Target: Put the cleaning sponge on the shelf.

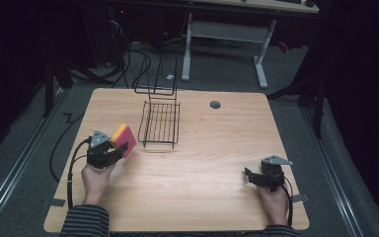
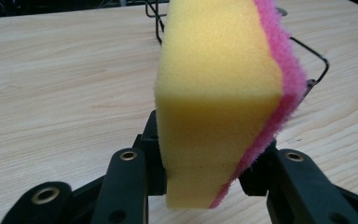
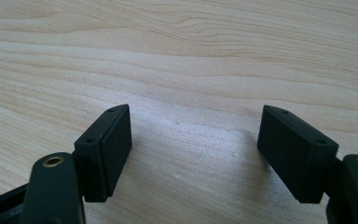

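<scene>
A yellow sponge with a pink scouring side is clamped between the jaws of my left gripper, held a little above the table at its left. In the left gripper view the sponge stands on edge, yellow foam facing the camera and the pink layer on the right, with both black jaws pressed against its lower sides. A black wire rack stands just to the right of the sponge, near the table's middle back. My right gripper rests low at the front right, open, its fingers wide apart over bare wood.
The wooden table has a grey cable hole at the back right. The rack's upright wire back rises at the far edge. Cables trail from both grippers toward the person's side. Behind the table, a white desk frame stands on the floor.
</scene>
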A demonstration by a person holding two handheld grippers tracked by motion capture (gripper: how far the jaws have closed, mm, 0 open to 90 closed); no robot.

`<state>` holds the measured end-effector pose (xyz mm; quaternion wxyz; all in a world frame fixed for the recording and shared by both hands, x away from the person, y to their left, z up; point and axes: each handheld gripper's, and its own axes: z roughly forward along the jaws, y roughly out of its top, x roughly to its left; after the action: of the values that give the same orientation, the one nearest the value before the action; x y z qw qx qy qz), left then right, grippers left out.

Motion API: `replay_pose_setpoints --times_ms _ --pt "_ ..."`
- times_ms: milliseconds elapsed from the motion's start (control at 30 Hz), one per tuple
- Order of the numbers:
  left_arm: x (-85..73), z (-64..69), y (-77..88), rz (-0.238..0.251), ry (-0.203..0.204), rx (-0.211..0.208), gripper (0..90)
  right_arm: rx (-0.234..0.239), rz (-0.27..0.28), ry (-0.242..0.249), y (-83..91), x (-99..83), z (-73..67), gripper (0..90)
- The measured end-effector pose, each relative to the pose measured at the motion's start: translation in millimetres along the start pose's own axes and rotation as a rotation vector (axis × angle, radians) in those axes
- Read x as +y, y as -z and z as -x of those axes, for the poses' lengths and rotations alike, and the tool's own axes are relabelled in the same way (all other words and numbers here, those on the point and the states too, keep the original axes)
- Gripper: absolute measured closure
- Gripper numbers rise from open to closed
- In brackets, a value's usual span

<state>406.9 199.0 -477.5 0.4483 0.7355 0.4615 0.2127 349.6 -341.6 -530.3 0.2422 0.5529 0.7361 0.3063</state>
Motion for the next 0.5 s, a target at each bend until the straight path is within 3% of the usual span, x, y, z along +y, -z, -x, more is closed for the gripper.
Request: replay_pose_setpoints --times_ms 167,500 --pt "2.2 0.7 6.1 0.016 0.019 -0.025 61.4 0.0 0.0 0.0 0.0 0.0 0.0 26.4" --pt "11.6 12.6 10.4 0.022 -0.022 -0.073 61.5 0.0 0.0 0.0 0.0 0.0 0.0 26.4"
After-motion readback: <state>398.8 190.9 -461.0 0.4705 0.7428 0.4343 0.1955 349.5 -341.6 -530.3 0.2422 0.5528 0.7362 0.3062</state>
